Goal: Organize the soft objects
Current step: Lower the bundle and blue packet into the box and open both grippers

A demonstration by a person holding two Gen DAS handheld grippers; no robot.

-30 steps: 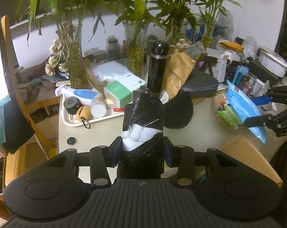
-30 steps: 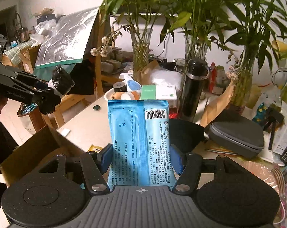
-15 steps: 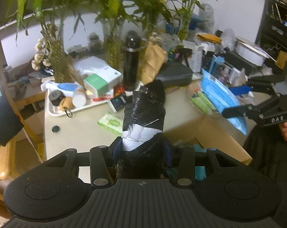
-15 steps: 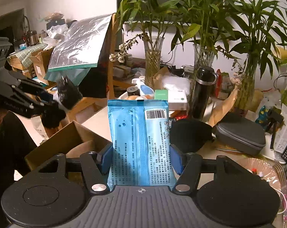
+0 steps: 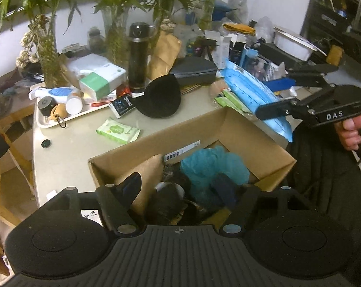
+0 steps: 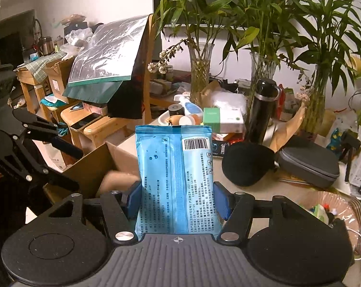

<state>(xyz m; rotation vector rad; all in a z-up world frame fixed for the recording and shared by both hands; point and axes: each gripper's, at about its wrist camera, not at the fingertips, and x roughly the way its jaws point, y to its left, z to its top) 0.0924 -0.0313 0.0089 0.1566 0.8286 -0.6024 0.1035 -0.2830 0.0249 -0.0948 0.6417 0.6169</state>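
Note:
My left gripper (image 5: 180, 189) hangs over the open cardboard box (image 5: 240, 129), and its jaws are opening. The black bundle with a white band (image 5: 166, 201) lies loose in the box below them, and no pad presses on it. Beside it in the box are a teal mesh sponge (image 5: 211, 165) and a tan cushion (image 5: 147, 179). My right gripper (image 6: 178, 198) is shut on an upright blue packet (image 6: 175, 179). It holds that blue packet (image 5: 252, 95) above the box's far right corner. From the right wrist, the left gripper (image 6: 77, 170) shows over the box (image 6: 94, 167).
On the table behind the box lie a green wipes pack (image 5: 117, 130), a black pouch (image 5: 161, 98), a grey case (image 5: 192, 71), a black flask (image 5: 138, 55) and a white tray (image 5: 44, 124) of bottles. Vases with plants line the back. A hand (image 5: 350, 131) grips the right handle.
The left gripper came over the box and spread its jaws, and the black bundle dropped out of them into the box. The right gripper keeps the blue packet and drifted slightly.

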